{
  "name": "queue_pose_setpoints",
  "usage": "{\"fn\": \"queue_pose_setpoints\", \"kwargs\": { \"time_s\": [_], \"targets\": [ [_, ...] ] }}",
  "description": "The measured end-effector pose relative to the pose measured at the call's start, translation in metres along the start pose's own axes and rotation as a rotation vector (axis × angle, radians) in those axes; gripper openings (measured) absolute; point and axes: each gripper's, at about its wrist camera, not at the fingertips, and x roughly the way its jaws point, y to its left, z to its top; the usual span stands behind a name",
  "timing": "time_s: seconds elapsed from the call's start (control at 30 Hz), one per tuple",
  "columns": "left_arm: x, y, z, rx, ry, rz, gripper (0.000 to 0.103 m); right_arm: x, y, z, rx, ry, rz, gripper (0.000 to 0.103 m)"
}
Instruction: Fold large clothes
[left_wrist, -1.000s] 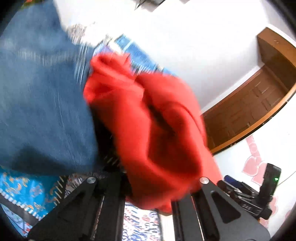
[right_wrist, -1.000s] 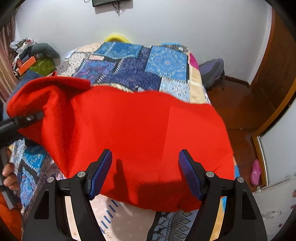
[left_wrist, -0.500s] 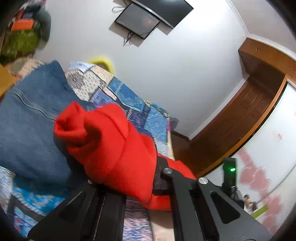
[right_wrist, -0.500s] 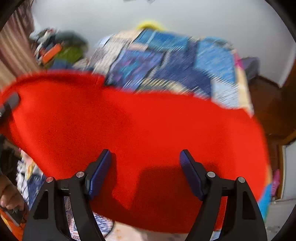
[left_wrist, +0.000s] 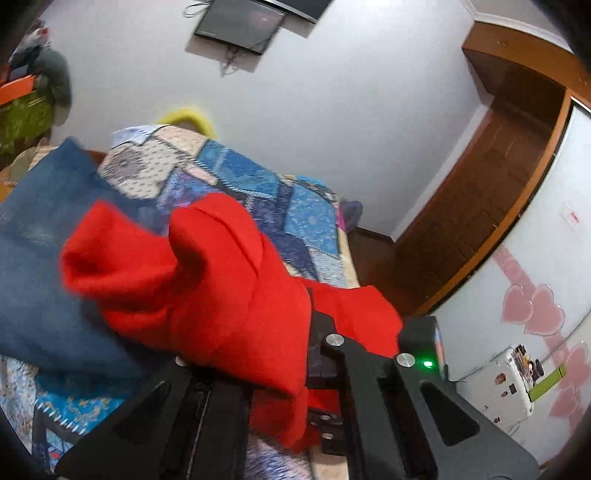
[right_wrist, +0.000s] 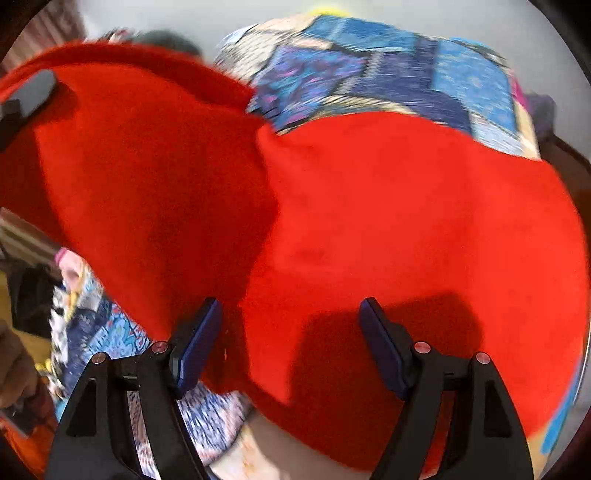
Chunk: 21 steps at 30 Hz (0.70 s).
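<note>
- Your left gripper (left_wrist: 295, 354) was clamped tight on a bunched fold of the red garment (left_wrist: 207, 295), cloth spilling over both black jaws.
- Only the left wrist view gave you the blue denim piece (left_wrist: 40, 258), lying on the patchwork bedspread (left_wrist: 280, 206) just left of the red bunch.
- That same view alone showed the dark screen (left_wrist: 243, 26) on the white wall, the wooden door (left_wrist: 480, 206), and the pink heart stickers (left_wrist: 532, 306) on the pale panel to the right.
- Your right gripper (right_wrist: 291, 332) stood spread wide, blue pads apart, nothing pinched; the red cloth (right_wrist: 369, 229) lay under and beyond the gap.
- From the right wrist view you got the full spread: red fabric covering most of the near bed, with one raised fold lifted at the left side.
- That view also caught the tip of your left gripper (right_wrist: 33, 90) up at the raised edge, something its own camera could not show.
- The patterned bedspread (right_wrist: 388, 70) showed past the far edge of the cloth; the picture was blurred.
- A hand (right_wrist: 14, 369) sat at the lower left edge of the right wrist view.
</note>
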Motion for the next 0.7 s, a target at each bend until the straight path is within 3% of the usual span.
{"fn": "queue_pose_setpoints", "kwargs": {
  "time_s": [0.1,0.23,0.3,0.33,0.4,0.53,0.7],
  "targets": [
    [0.021,-0.038,0.010,0.062,0.016,-0.040,0.003,-0.039,-0.039,-0.016,0.076,-0.081,-0.022,0.074],
    [0.054,-0.101,0.005,0.155,0.066,-0.143,0.003,-0.088,-0.096,-0.036,0.196,-0.170,-0.142,0.074],
    [0.076,-0.130,-0.011,0.194,0.121,-0.212,0.003,-0.110,-0.119,-0.050,0.237,-0.207,-0.218,0.074],
    [0.095,-0.143,-0.027,0.218,0.188,-0.243,0.003,-0.122,-0.133,-0.059,0.267,-0.226,-0.255,0.074],
    [0.120,-0.155,-0.053,0.246,0.294,-0.247,0.003,-0.138,-0.157,-0.075,0.341,-0.242,-0.295,0.074],
    [0.171,-0.154,-0.116,0.290,0.516,-0.213,0.003,-0.151,-0.188,-0.095,0.473,-0.249,-0.280,0.074],
    [0.165,-0.152,-0.130,0.338,0.538,-0.196,0.005,-0.153,-0.187,-0.098,0.463,-0.253,-0.259,0.074]
  ]
}}
